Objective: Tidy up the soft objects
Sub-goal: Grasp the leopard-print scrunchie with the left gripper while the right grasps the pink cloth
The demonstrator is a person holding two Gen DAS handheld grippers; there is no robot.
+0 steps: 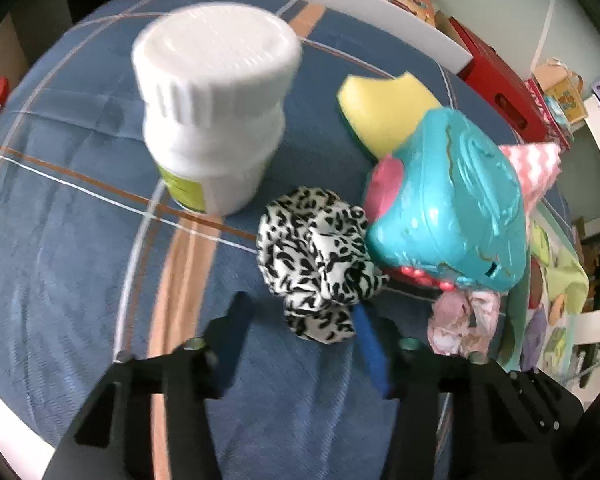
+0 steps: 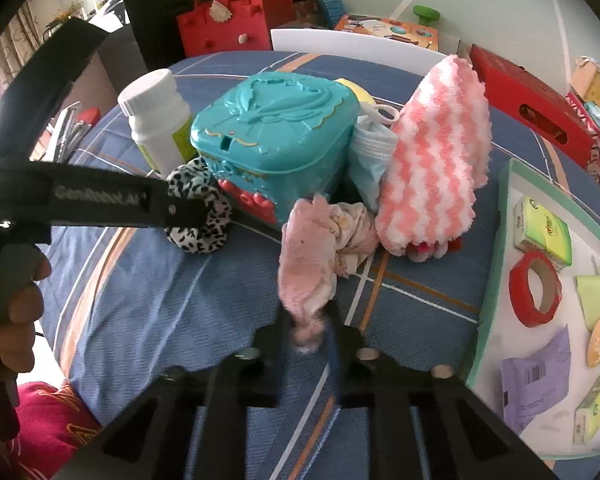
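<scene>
Tabletop (image 2: pixel 148 300): blue plaid cloth; red bag (image 2: pixel 224 20) behind. Your left tongs (image 1: pixel 300 320), lettered "GenRobot.AI", gape around the leopard scrunchie (image 1: pixel 320 264); right tongs (image 2: pixel 308 332) pinch the pink cloth (image 2: pixel 308 276).

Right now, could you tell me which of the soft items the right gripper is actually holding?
The pale pink cloth: the right gripper is shut on its lower end. The leopard-print scrunchie and pink-and-white fuzzy sock lie free.

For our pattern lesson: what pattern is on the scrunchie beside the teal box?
A black-and-white leopard-style print on the scrunchie, clearest in the left wrist view.
</scene>
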